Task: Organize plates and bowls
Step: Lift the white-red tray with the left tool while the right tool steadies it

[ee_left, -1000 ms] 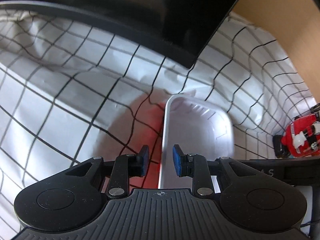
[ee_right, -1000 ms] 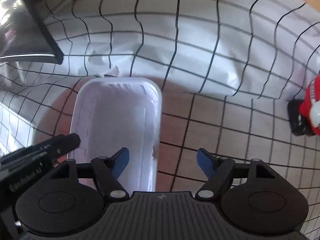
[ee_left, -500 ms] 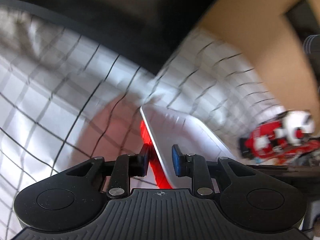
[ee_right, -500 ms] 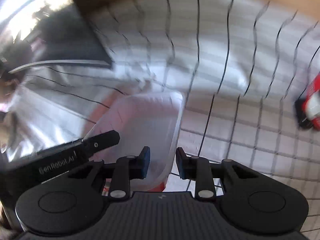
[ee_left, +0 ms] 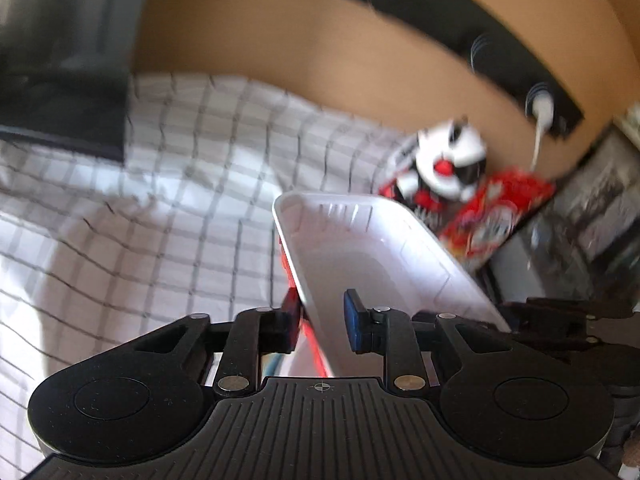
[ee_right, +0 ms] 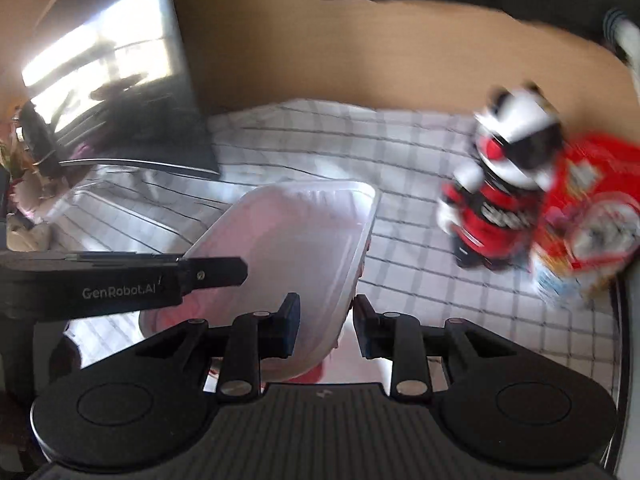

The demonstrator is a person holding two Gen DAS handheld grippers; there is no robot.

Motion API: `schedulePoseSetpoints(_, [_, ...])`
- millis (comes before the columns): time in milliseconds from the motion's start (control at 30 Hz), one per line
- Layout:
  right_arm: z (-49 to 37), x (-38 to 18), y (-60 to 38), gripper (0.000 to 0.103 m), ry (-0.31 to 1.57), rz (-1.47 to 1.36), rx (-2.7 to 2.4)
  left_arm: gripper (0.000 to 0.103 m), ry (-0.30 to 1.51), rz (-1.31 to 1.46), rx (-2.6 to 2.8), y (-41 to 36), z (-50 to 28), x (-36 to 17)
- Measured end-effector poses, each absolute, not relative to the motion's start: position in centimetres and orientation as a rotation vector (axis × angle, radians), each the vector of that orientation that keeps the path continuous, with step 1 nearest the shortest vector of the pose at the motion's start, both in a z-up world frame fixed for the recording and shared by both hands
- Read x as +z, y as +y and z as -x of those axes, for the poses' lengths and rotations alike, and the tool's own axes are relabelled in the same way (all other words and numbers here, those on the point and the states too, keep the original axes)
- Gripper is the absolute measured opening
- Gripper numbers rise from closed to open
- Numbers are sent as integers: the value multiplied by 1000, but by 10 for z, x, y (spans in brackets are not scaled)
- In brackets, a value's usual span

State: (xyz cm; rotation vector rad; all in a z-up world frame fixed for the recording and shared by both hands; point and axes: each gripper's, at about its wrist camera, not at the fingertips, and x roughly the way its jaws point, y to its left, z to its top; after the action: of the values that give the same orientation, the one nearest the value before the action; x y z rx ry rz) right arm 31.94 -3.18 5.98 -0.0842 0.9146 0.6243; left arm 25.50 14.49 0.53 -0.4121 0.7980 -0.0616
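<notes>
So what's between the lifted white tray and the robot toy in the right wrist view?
Only bare checked cloth. In the right wrist view, nothing stands between the white tray and the robot toy; the left wrist view has them overlapping, so it doesn't show.

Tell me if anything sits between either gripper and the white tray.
Nothing visible does. The left gripper has been closing on the white tray's left rim, and the right gripper is shut on its right rim. Both views are blurred, so small details are unclear.
</notes>
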Motion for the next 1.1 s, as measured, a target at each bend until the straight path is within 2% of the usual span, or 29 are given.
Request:
schedulePoseSetpoints(100, [-319, 19, -50, 30, 977, 40, 586, 21, 899, 410, -46, 127, -256, -28])
schedulePoseSetpoints(167, [-321, -2, -59, 29, 1023, -20, 598, 21, 874, 400, -41, 122, -249, -34])
schedulePoseSetpoints(367, [-314, 0, -72, 31, 1003, -53, 652, 20, 888, 396, -42, 123, -248, -36])
schedulePoseSetpoints(500, [-318, 11, -75, 40, 976, -86, 668, 17, 902, 378, -20, 120, -249, -38])
schedulePoseSetpoints(633, [-335, 18, -72, 55, 952, -140, 638, 17, 928, 386, -20, 122, -254, -42])
schedulePoseSetpoints(833, [-362, 6, -52, 51, 1037, -184, 657, 15, 924, 423, -27, 127, -258, -33])
schedulePoseSetpoints(967, [-350, 26, -56, 49, 933, -152, 708, 17, 853, 409, -34, 130, -253, -9])
schedulePoseSetpoints(1100, [-349, 42, -69, 43, 884, -198, 739, 17, 827, 409, -53, 133, -253, 7])
